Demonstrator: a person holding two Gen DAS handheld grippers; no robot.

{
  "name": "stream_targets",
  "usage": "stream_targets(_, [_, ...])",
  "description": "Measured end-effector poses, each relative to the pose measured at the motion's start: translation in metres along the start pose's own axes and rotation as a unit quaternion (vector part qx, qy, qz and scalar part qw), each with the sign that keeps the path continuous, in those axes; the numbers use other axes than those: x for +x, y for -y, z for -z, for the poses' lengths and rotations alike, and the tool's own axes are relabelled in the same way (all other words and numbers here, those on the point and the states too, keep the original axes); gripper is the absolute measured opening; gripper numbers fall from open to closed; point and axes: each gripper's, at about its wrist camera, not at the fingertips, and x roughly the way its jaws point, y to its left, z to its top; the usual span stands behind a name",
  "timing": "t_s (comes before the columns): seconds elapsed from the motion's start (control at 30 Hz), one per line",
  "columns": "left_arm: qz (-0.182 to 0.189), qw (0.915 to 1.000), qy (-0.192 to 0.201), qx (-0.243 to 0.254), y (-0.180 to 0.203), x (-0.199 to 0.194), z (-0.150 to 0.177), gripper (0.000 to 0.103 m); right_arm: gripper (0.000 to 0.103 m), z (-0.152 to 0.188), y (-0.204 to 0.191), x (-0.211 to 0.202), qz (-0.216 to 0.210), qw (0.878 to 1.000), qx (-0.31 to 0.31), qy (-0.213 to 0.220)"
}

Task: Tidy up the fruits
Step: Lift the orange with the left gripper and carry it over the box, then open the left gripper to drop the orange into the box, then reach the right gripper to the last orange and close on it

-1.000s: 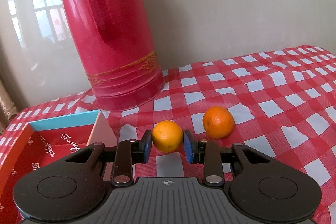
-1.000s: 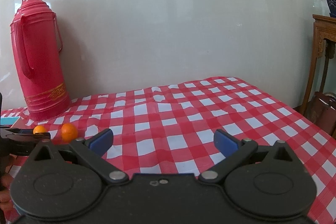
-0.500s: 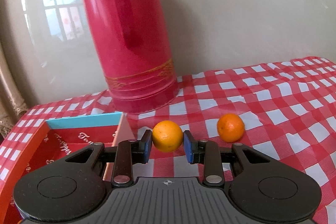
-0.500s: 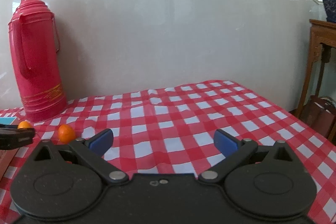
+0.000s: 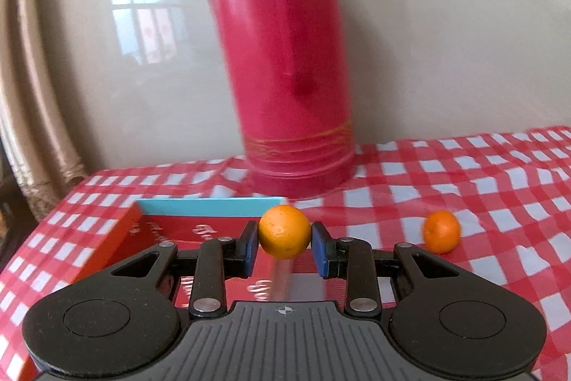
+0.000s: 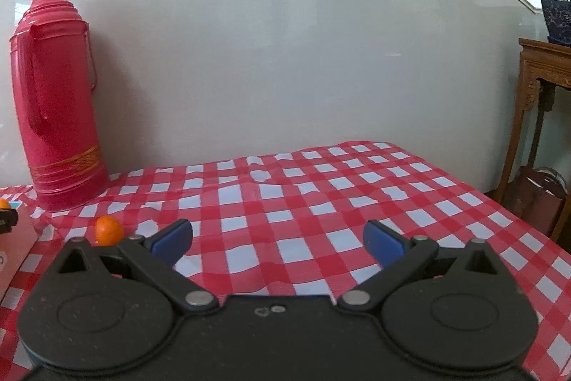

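one orange (image 5: 284, 231) pinched in left gripper (image 5: 284, 247), now lifted over red box (image 5: 117, 238); second orange (image 5: 441, 231) left on cloth; right gripper (image 6: 277, 240) wide open, empty; drop-in next.

thermos (image 5: 285, 66) behind box (image 5: 210, 206), tablecloth (image 6: 321, 195) open

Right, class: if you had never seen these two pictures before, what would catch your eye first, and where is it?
Probably the tall red thermos flask standing at the back against the wall, on the red-and-white checked tablecloth. Next, the orange pinched between the left gripper pads, above a red box with a blue edge. A second orange lies on the cloth to its right.
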Motion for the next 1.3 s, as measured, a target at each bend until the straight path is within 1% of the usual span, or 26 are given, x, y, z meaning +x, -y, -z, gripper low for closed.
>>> stream_targets(0.13, [-0.03,0.9993,0.0,-0.021,-0.024,-0.004,0.002,0.032,0.097,0.0,-0.004,-0.001,-0.005,1.0,-0.004,0.0])
stream_targets(0.37, [-0.076,0.9949,-0.024,-0.061,-0.068,-0.007,0.015,0.032,0.097,0.001,-0.013,-0.003,-0.015,1.0,-0.013,0.001])
stream_targets(0.53, [-0.106,0.9902,-0.042,-0.081,-0.09,-0.01,0.028,0.032,0.097,0.001,-0.023,-0.005,-0.024,0.999,-0.022,0.002])
stream_targets(0.6, [-0.111,0.9887,-0.05,-0.087,-0.097,-0.012,0.034,0.032,0.097,0.002,-0.027,-0.006,-0.028,0.999,-0.026,0.003])
stream_targets(0.73, [-0.135,0.9831,-0.072,-0.101,-0.11,-0.011,0.043,0.033,0.097,0.003,-0.036,-0.007,-0.041,0.999,-0.035,0.002])
stream_targets(0.77, [-0.137,0.982,-0.079,-0.103,-0.113,-0.012,0.045,0.035,0.097,0.003,-0.039,-0.008,-0.045,0.998,-0.038,0.002])
stream_targets(0.8, [-0.139,0.981,-0.083,-0.107,-0.116,-0.012,0.047,0.04,0.097,0.003,-0.042,-0.008,-0.05,0.998,-0.04,0.001])
stream_targets(0.87, [-0.121,0.9824,-0.079,-0.119,-0.121,-0.017,0.05,0.056,0.097,0.003,-0.048,-0.009,-0.061,0.997,-0.044,0.001])
stream_targets(0.9, [-0.117,0.9835,-0.075,-0.116,-0.122,-0.02,0.051,0.058,0.097,0.004,-0.051,-0.008,-0.068,0.997,-0.048,0.0])
stream_targets(1.0, [-0.118,0.9861,-0.061,-0.099,-0.117,-0.032,0.05,0.072,0.097,0.005,-0.062,-0.008,-0.087,0.995,-0.055,-0.002])
stream_targets(1.03, [-0.129,0.9854,-0.053,-0.098,-0.116,-0.037,0.05,0.084,0.097,0.005,-0.065,-0.008,-0.093,0.994,-0.058,-0.003])
stream_targets(1.07, [-0.139,0.9845,-0.04,-0.098,-0.116,-0.043,0.049,0.094,0.097,0.005,-0.069,-0.008,-0.099,0.993,-0.061,-0.004])
stream_targets(1.13, [-0.147,0.9838,-0.016,-0.102,-0.119,-0.058,0.05,0.095,0.097,0.005,-0.075,-0.006,-0.11,0.992,-0.067,-0.009])
stream_targets(1.17, [-0.148,0.9832,-0.011,-0.107,-0.124,-0.062,0.051,0.095,0.097,0.006,-0.079,-0.005,-0.117,0.991,-0.069,-0.012])
stream_targets(1.23, [-0.159,0.98,-0.013,-0.12,-0.134,-0.07,0.054,0.095,0.097,0.007,-0.085,-0.002,-0.129,0.989,-0.073,-0.018])
stream_targets(1.3, [-0.18,0.9743,-0.012,-0.135,-0.146,-0.077,0.062,0.095,0.097,0.007,-0.09,0.001,-0.137,0.987,-0.076,-0.023])
